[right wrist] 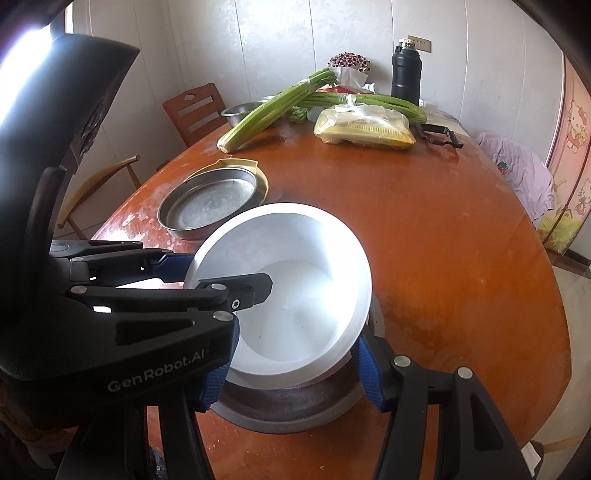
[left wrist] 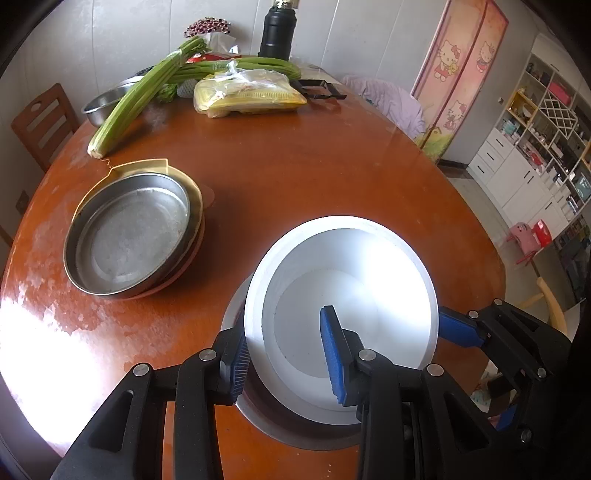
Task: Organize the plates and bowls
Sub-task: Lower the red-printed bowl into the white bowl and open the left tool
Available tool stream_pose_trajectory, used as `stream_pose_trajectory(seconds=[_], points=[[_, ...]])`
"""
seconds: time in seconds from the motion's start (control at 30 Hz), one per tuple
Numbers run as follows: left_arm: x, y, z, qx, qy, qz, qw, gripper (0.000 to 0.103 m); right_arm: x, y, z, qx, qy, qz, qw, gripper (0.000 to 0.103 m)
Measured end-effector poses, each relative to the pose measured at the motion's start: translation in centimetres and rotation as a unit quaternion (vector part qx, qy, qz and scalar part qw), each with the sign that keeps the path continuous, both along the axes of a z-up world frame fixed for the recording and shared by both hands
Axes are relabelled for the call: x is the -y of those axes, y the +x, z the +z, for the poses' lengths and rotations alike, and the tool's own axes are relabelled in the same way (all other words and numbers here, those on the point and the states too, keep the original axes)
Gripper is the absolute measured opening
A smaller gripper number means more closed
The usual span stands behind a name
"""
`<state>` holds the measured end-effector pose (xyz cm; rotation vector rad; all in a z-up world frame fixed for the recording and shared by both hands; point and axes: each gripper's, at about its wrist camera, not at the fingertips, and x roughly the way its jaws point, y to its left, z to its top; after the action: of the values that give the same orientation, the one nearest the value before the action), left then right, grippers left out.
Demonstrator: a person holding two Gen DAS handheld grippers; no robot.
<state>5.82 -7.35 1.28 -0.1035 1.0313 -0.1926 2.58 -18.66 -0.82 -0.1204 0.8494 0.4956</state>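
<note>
A white bowl (left wrist: 351,295) sits tilted in a steel bowl (left wrist: 295,432) near the table's front edge; both show in the right wrist view, the white bowl (right wrist: 295,280) above the steel bowl (right wrist: 280,410). My left gripper (left wrist: 284,362) stands open astride the white bowl's near rim, one finger (left wrist: 332,350) inside, one outside. My right gripper (right wrist: 291,373) is open, its fingers on either side of the bowls' near edge; it also shows in the left wrist view (left wrist: 458,328). A steel pan (left wrist: 129,232) rests on a yellow plate (left wrist: 147,166) at the left.
Celery (left wrist: 147,88), a bagged yellow tray (left wrist: 251,96), a steel basin (left wrist: 107,99), a black flask (left wrist: 277,33) and a black clip (left wrist: 321,88) lie at the table's far side. Wooden chairs (left wrist: 40,122) stand at the left. Shelves (left wrist: 535,140) stand at the right.
</note>
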Motion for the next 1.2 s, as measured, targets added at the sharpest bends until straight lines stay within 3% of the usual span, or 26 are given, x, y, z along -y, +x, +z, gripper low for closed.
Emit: stream_pose_trajectory(seconds=[1.2], points=[[-1.4,-0.5,0.4,0.015,0.003,0.015,0.9998,0.038,1.8,-0.2,0.9,0.021,0.011,-0.023,0.999,0.06]])
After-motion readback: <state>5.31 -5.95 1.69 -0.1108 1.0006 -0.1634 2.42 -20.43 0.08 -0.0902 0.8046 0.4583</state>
